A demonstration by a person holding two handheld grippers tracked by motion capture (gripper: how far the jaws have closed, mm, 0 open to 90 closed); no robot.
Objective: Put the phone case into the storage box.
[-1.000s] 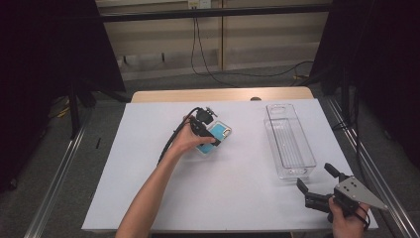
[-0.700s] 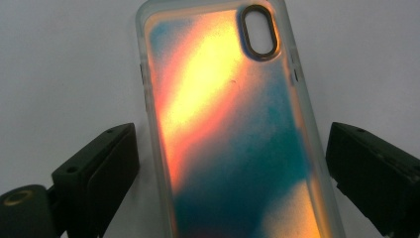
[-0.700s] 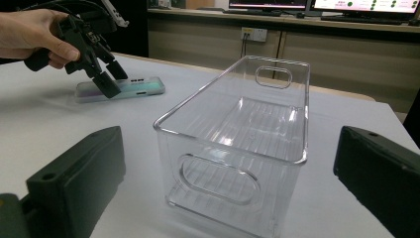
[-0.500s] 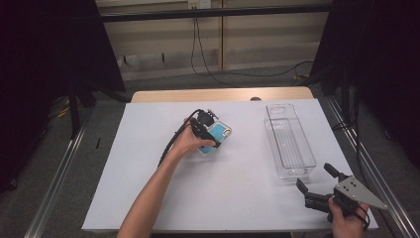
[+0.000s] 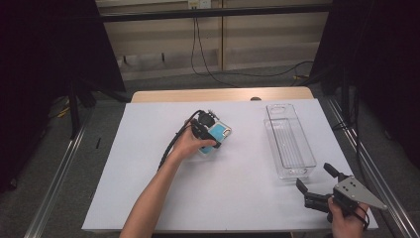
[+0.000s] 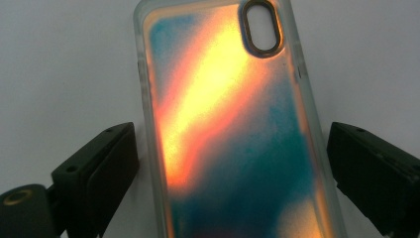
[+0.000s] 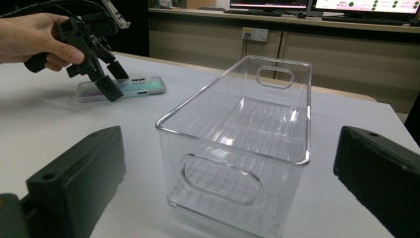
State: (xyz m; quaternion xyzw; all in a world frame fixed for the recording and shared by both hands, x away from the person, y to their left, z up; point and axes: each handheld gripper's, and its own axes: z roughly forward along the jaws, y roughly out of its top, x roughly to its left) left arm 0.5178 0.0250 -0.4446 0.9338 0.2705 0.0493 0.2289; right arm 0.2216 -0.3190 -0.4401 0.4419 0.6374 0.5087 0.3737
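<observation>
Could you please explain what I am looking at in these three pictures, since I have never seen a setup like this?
A person sits at a white table with a hand-held two-jaw gripper in each hand. One camera looks down from above; one more rides on each gripper, looking along its black jaws. The left gripper hangs over a colourful phone case lying flat, jaws open either side of it, not yet gripping. The right gripper, open and holding nothing, faces an empty clear plastic bin near the table's right edge.

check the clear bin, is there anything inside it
No, the right gripper view looks straight through the clear bin to its bare ribbed floor, and the phone case lies outside it on the white table.
</observation>
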